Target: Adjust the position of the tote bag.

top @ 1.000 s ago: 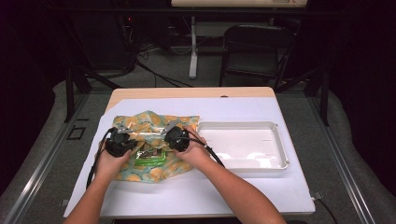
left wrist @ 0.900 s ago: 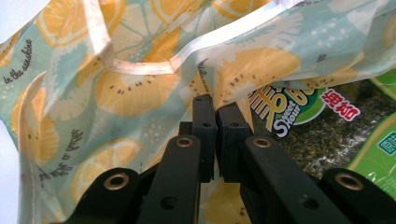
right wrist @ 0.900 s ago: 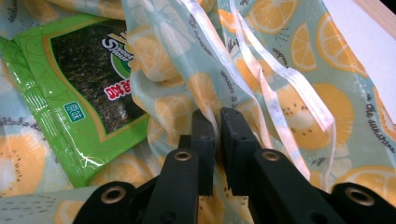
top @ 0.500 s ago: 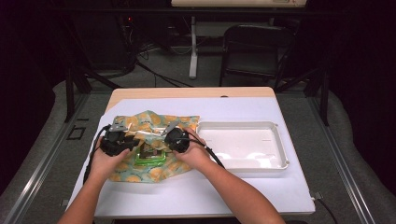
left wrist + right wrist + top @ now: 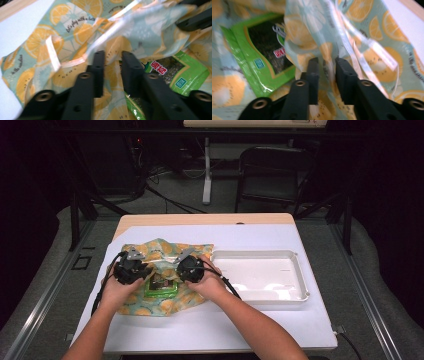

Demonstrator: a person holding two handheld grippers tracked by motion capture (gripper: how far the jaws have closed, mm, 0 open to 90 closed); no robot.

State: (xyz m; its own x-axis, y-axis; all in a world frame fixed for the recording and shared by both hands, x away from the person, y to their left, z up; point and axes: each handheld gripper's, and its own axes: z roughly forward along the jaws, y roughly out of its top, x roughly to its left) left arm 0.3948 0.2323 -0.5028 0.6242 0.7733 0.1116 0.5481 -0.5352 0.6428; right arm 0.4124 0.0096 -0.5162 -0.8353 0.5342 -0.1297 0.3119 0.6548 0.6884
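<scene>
A bag [image 5: 161, 251] printed with orange slices lies on the table's left half, its opening rumpled. A green seaweed packet [image 5: 161, 288] lies in its mouth and also appears in the left gripper view [image 5: 180, 75] and the right gripper view [image 5: 265, 47]. My left gripper [image 5: 145, 267] is at the bag's left side. Its jaws [image 5: 113, 56] have just been closing and stand a little apart, with bag film in the gap. My right gripper [image 5: 176, 267] is at the bag's right side. Its jaws [image 5: 327, 62] have just been opening, and a loose fold of film hangs between them.
A white tray [image 5: 296, 270] stands to the right of the bag. A white sheet [image 5: 240, 325] covers the tabletop. A dark chair [image 5: 270, 170] and stand legs are beyond the far edge. Cables trail back from both grippers.
My left hand has shifted slightly at the bag's left side. The right hand has stayed where it was. The bag's upper fold has changed shape between the two grippers.
</scene>
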